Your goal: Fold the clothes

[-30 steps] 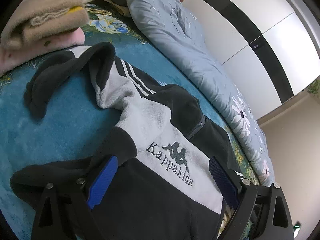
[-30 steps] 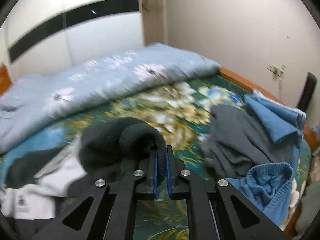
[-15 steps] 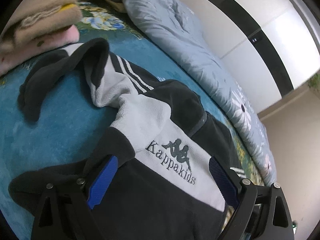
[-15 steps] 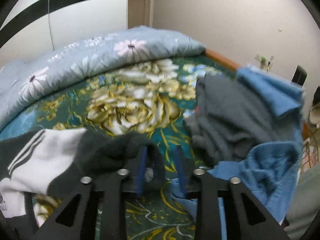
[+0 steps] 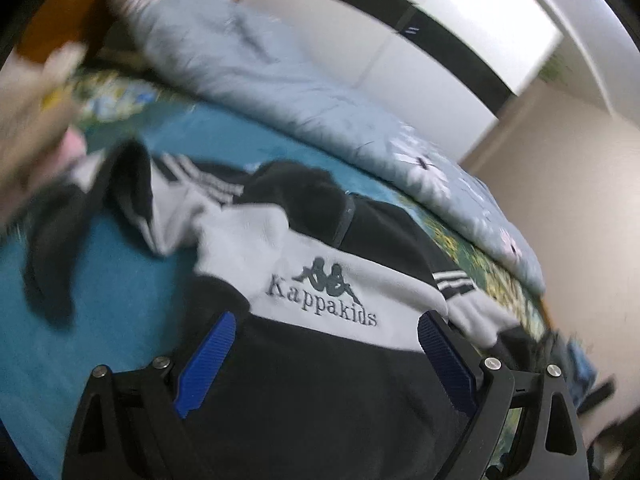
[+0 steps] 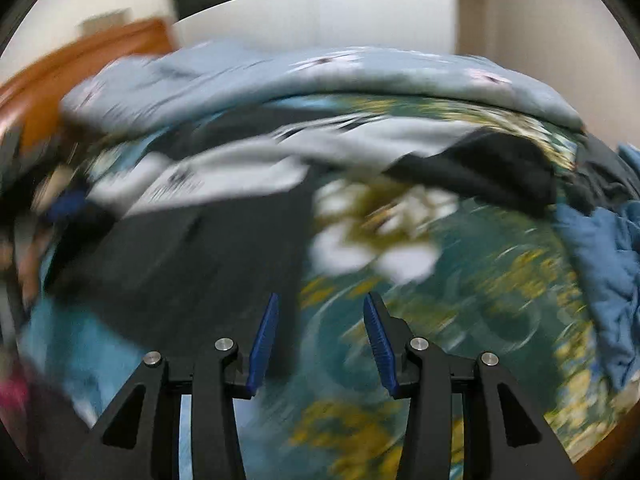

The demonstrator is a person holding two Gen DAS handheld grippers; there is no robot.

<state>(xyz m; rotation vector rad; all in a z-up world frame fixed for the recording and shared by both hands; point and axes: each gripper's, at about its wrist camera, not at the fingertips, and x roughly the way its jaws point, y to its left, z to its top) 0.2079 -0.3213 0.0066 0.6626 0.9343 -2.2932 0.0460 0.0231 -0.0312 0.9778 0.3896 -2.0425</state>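
A black and grey "Kappakids" sweatshirt [image 5: 320,292] lies spread on the floral bedspread [image 5: 120,288]. My left gripper [image 5: 326,344] is open wide, just above the black lower body of the sweatshirt, holding nothing. In the blurred right wrist view the sweatshirt [image 6: 224,216] lies to the left, with one sleeve [image 6: 480,168] stretched out to the right. My right gripper [image 6: 320,340] is open and empty, above the sweatshirt's right edge and the bedspread [image 6: 440,320].
A rolled light-blue floral quilt [image 5: 304,92] lies along the far side of the bed [image 6: 320,76]. Blue and grey clothes [image 6: 608,264] are piled at the right. Folded pale clothes [image 5: 36,108] sit at the far left. A wardrobe and wall stand behind.
My right gripper opened and let go of the black sleeve, which now lies stretched out on the bed. It then swung left toward the sweatshirt body. My left gripper stayed open and turned right.
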